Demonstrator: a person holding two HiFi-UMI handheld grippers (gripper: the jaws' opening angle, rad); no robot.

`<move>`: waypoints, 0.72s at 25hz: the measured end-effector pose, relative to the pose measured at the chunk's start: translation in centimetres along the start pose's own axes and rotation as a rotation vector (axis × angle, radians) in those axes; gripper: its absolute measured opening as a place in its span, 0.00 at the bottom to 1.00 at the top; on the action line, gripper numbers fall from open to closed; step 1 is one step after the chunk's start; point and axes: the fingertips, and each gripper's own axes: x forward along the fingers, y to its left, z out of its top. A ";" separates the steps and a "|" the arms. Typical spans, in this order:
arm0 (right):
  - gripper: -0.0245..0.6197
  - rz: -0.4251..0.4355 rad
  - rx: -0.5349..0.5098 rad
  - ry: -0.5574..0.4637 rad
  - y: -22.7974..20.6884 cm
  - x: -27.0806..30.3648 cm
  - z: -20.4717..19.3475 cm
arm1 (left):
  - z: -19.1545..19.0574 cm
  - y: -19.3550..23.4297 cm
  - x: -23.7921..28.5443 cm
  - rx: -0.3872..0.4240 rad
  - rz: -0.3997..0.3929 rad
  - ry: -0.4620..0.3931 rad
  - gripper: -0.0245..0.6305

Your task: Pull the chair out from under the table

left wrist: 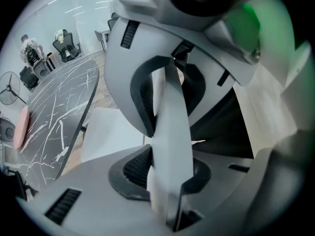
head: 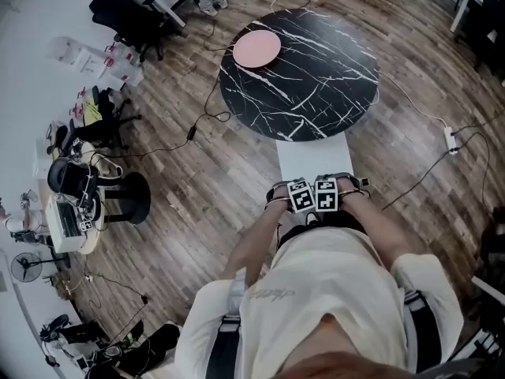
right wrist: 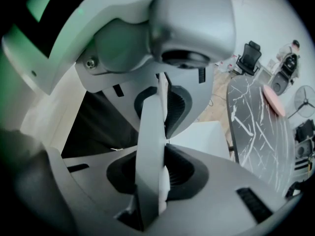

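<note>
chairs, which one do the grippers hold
The white chair at the table; left gripper and right gripper clamp its back. The black office chairs stand far off.

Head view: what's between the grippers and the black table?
Only the chair's white seat, far end under the table, per head view. Left gripper and right gripper clamp its backrest.

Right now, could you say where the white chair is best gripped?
Grip the white chair by its backrest's top edge, from above, opposite the round black marble table: that thin upright panel fits between pads, as the left tool and right tool clamp it.
</note>
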 end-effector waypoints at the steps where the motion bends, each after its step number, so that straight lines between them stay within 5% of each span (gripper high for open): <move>1: 0.17 0.001 0.014 -0.001 0.3 0.0 0.0 | -0.1 -0.4 0.1 0.002 -0.014 0.003 0.16; 18: 0.17 -0.007 0.052 0.006 4.6 0.0 -0.8 | 0.0 -4.9 0.9 0.030 -0.038 0.008 0.17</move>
